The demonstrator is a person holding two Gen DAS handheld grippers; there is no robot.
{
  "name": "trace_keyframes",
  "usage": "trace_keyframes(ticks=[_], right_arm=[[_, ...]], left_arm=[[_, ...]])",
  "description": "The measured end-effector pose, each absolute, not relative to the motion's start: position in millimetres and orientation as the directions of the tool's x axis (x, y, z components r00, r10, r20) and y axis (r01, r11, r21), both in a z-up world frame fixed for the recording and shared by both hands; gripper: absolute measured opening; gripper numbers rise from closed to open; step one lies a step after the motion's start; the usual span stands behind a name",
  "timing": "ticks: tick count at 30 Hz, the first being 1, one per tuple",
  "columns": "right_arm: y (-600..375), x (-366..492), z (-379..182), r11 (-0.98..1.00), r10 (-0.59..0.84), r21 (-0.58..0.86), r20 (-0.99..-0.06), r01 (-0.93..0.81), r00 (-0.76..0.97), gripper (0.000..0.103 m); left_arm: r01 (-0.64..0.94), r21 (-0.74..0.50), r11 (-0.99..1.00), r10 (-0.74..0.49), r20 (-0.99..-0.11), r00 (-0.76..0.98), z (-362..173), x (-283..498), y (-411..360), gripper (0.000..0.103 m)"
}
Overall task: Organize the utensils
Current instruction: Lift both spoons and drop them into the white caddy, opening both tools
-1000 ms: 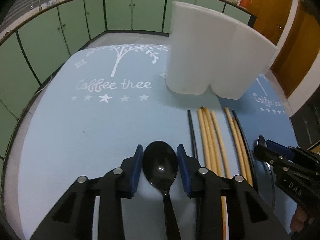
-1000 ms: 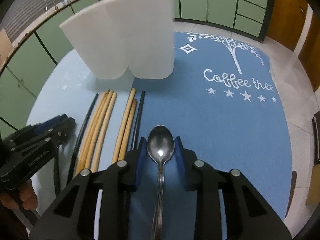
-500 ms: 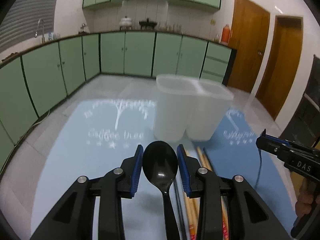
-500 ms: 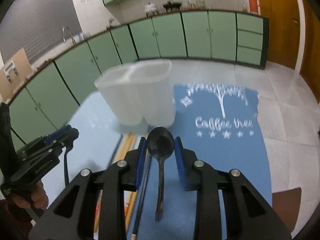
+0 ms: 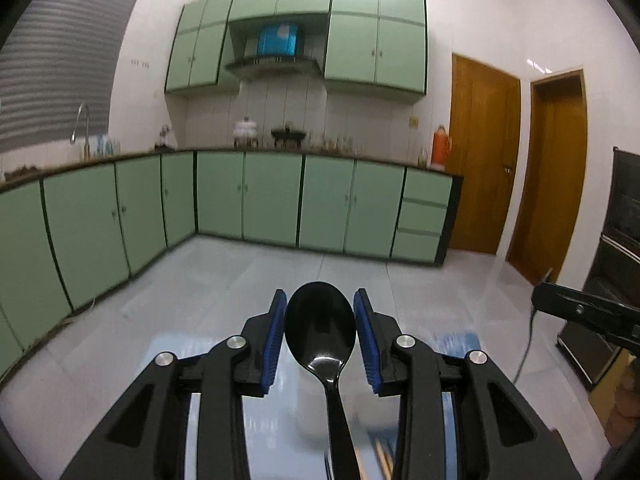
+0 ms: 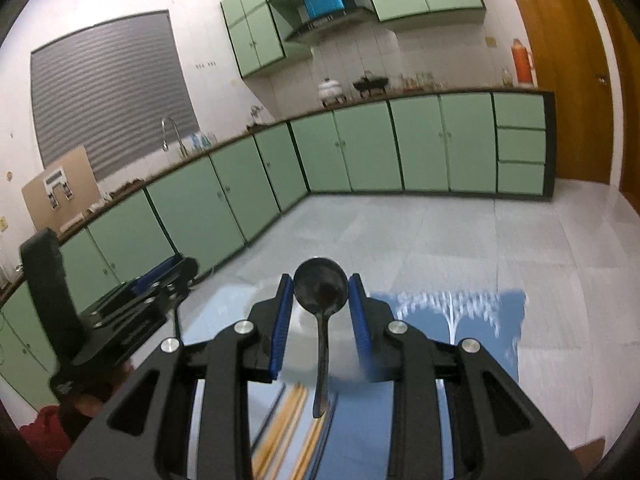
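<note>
Green cabinets (image 5: 272, 200) line the far walls. Blue mat (image 6: 472, 320) lies below, chopsticks (image 6: 280, 432) blurred on it. Left gripper (image 5: 320, 320) pinches a black spoon (image 5: 320, 324) by its bowl; right gripper (image 6: 320, 300) pinches a metal spoon (image 6: 320, 292) likewise, both raised off the mat.

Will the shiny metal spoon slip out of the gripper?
Maybe a little. The metal spoon looks smooth and glossy, so it could slide. The right gripper pinches only its bowl while the long handle hangs down, so it might swing. It looks stiff, not bendy.
</note>
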State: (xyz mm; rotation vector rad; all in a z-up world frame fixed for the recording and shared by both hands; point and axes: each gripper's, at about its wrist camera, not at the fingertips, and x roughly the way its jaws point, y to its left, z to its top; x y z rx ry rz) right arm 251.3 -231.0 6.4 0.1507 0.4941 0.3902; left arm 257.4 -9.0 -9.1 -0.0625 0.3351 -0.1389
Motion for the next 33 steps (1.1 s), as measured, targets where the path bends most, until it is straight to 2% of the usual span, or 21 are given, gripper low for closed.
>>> trace_keyframes(ticks=[4, 10, 16, 24, 27, 33], right_arm=[[-226.7, 277.7, 18.1, 0.917, 0.397, 0.22, -0.41, -0.334, 0.821, 0.027], [-219.5, 323.6, 12.9, 0.93, 0.366, 0.198, -0.416, -0.31, 0.832, 0.027], [-212.4, 355.3, -20.8, 0.939, 0.342, 0.189, -0.463, -0.286, 0.817, 0.027], [-197.2, 356.4, -65.6, 0.938, 0.345, 0.191, -0.545, -0.288, 0.764, 0.027], [-193.2, 352.3, -70.3, 0.94, 0.341, 0.183, -0.558, -0.289, 0.757, 0.029], [-199.9, 331.9, -62.8, 0.943, 0.333, 0.185, -0.542, -0.277, 0.772, 0.039]], left_arm=[[0.119, -0.083, 0.989, -0.137, -0.254, 0.958, 5.2, 292.7, -11.9, 0.034], [0.109, -0.083, 0.991, -0.124, -0.215, 0.969, 2.5, 337.1, -13.5, 0.034], [0.116, -0.08, 0.99, -0.133, -0.263, 0.955, -22.8, 361.6, -16.1, 0.034], [0.116, -0.092, 0.989, -0.141, -0.352, 0.925, -61.1, 362.5, -14.9, 0.035], [0.115, -0.097, 0.989, -0.143, -0.367, 0.919, -65.7, 357.6, -13.4, 0.038], [0.101, -0.107, 0.989, -0.134, -0.373, 0.918, -57.4, 338.3, -3.9, 0.046]])
